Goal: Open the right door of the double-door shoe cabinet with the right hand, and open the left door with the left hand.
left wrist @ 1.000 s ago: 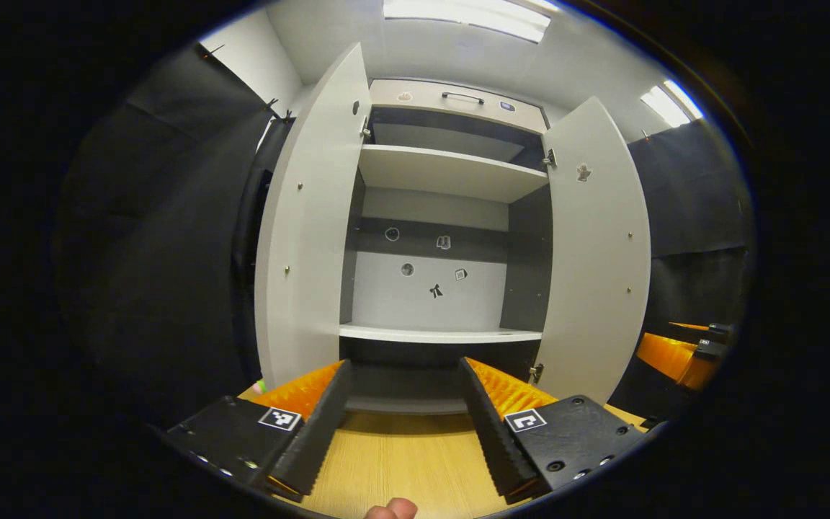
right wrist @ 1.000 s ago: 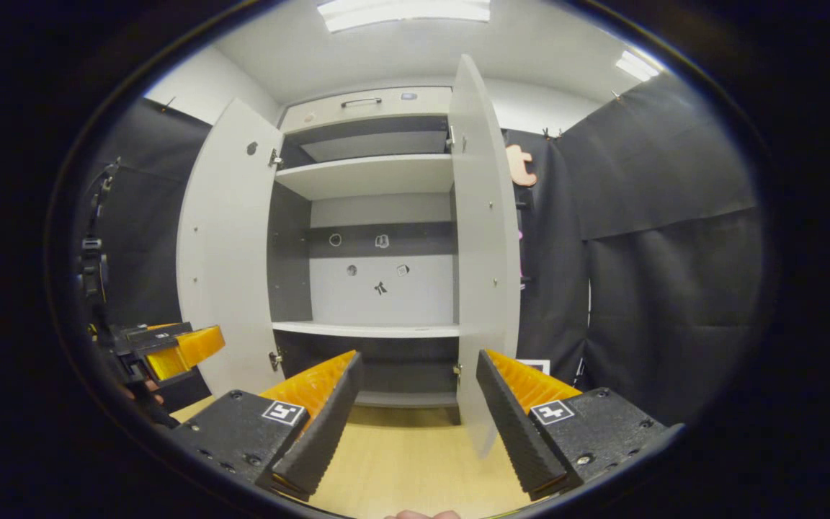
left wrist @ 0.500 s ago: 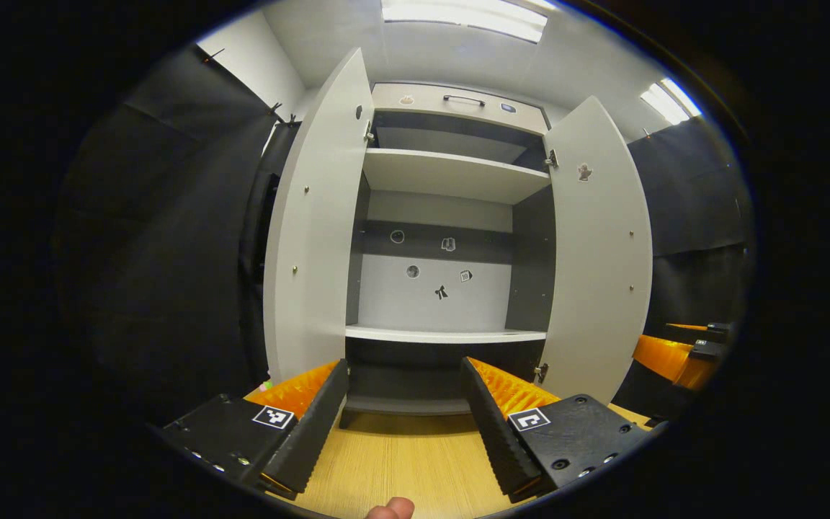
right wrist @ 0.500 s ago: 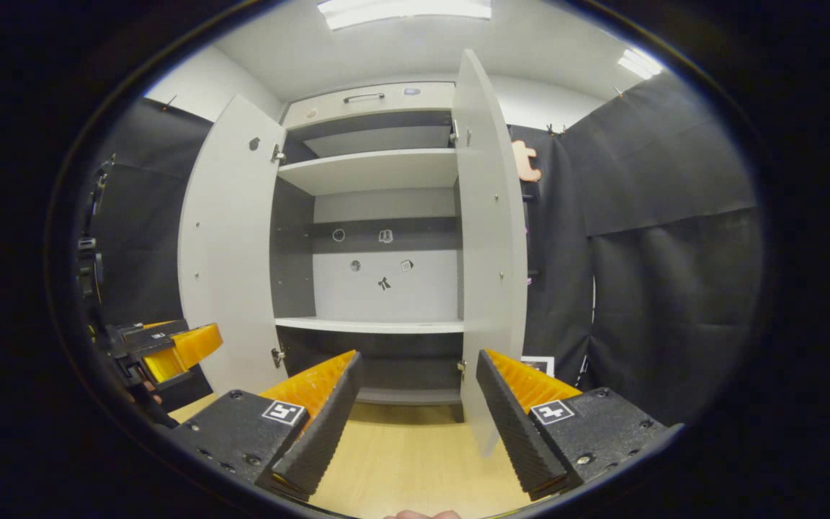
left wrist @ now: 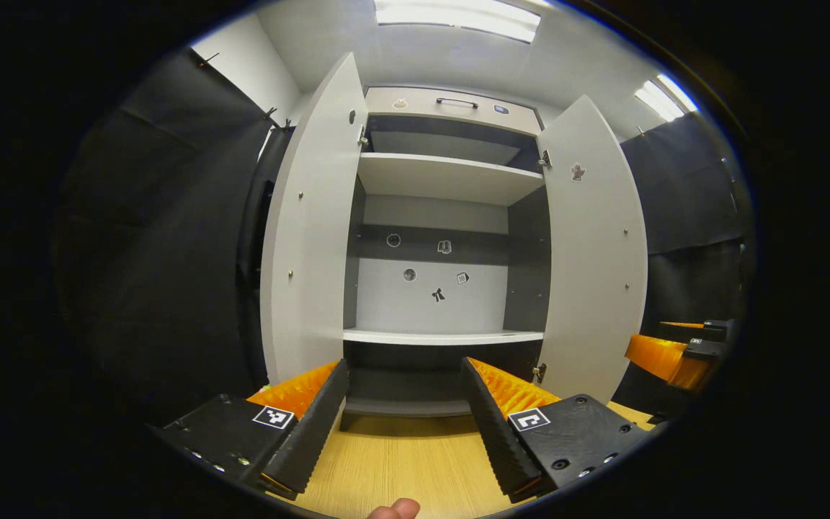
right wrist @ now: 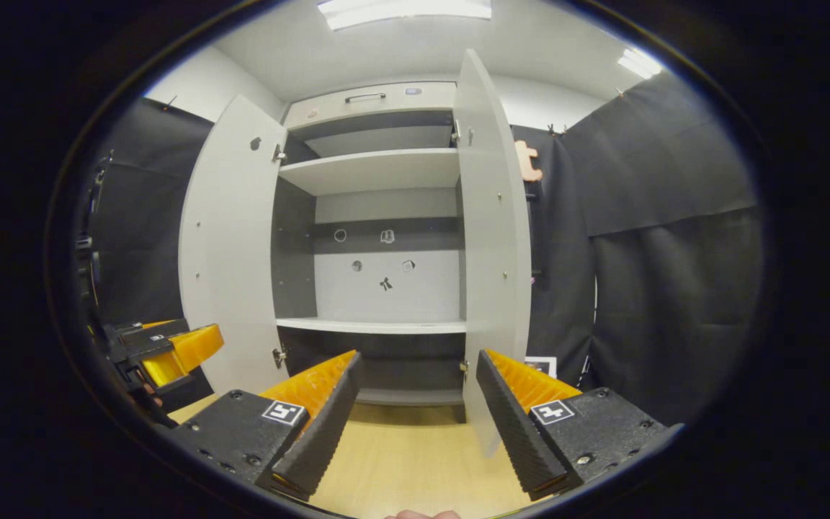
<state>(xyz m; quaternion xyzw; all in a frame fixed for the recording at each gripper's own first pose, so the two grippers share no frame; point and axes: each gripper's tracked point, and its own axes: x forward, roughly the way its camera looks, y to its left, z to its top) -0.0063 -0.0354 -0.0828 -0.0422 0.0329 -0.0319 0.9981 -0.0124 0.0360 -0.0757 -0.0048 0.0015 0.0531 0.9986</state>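
Note:
The grey shoe cabinet (left wrist: 444, 180) stands ahead with both doors swung wide. Its left door (left wrist: 310, 238) and right door (left wrist: 595, 252) flank bare shelves in the left gripper view. My left gripper (left wrist: 404, 425) is open and holds nothing, back from the cabinet over the wooden floor. In the right gripper view the right door (right wrist: 494, 245) shows nearly edge-on and the left door (right wrist: 231, 245) faces me. My right gripper (right wrist: 415, 425) is open, apart from the door. The other gripper (right wrist: 170, 349) shows at the left there, and the right one (left wrist: 674, 357) at the far right in the left gripper view.
Small stickers (left wrist: 438, 294) dot the cabinet's back panel. A drawer with a handle (left wrist: 456, 102) tops the cabinet. Black cloth walls (right wrist: 660, 252) close in on both sides. Light wooden floor (left wrist: 400, 461) lies between me and the cabinet.
Both grippers have shifted slightly, still open. The doors stay wide; the right door has swung a little further in the right gripper view.

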